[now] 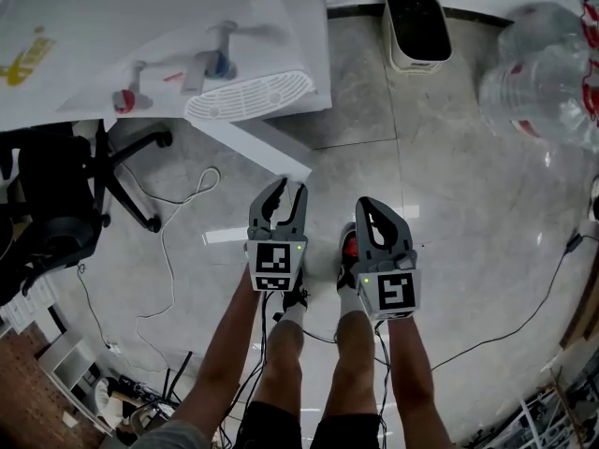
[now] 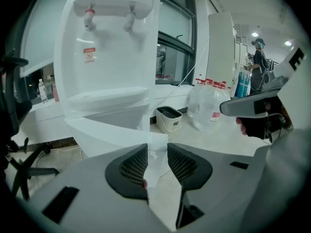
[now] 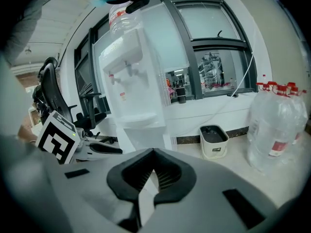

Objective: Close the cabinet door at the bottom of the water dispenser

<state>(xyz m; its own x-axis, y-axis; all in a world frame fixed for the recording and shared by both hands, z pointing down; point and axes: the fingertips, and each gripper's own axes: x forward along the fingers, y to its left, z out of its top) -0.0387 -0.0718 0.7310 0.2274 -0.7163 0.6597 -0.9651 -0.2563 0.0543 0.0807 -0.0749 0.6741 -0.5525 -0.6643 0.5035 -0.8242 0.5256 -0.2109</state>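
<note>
White cabinet door (image 1: 262,146) stood open under the water dispenser (image 1: 187,36), just ahead. Approach step, I reckon: left tool (image 1: 288,193) jaws apart, right tool (image 1: 370,209) pinched together, both empty. Next, nudge it shut.

Floor: pale grey polished tiles (image 1: 468,213), glossy, with streaks of reflected light.
Cables: a thin white cord (image 1: 165,241) loops over the floor's left part; a dark cable (image 1: 524,321) trails toward its right edge.
Chair: black swivel office chair (image 1: 56,204) at the floor's left edge.
Bin: white bin (image 1: 417,28), dark inside, at the floor's far edge by the wall.
Bottles: large clear water bottles (image 1: 547,73), red-capped, in the floor's far right corner, near the bin.
Windows: dark-framed glazing (image 3: 214,28) above a white sill.
Light: round ceiling lamps (image 2: 251,34), lit.
</note>
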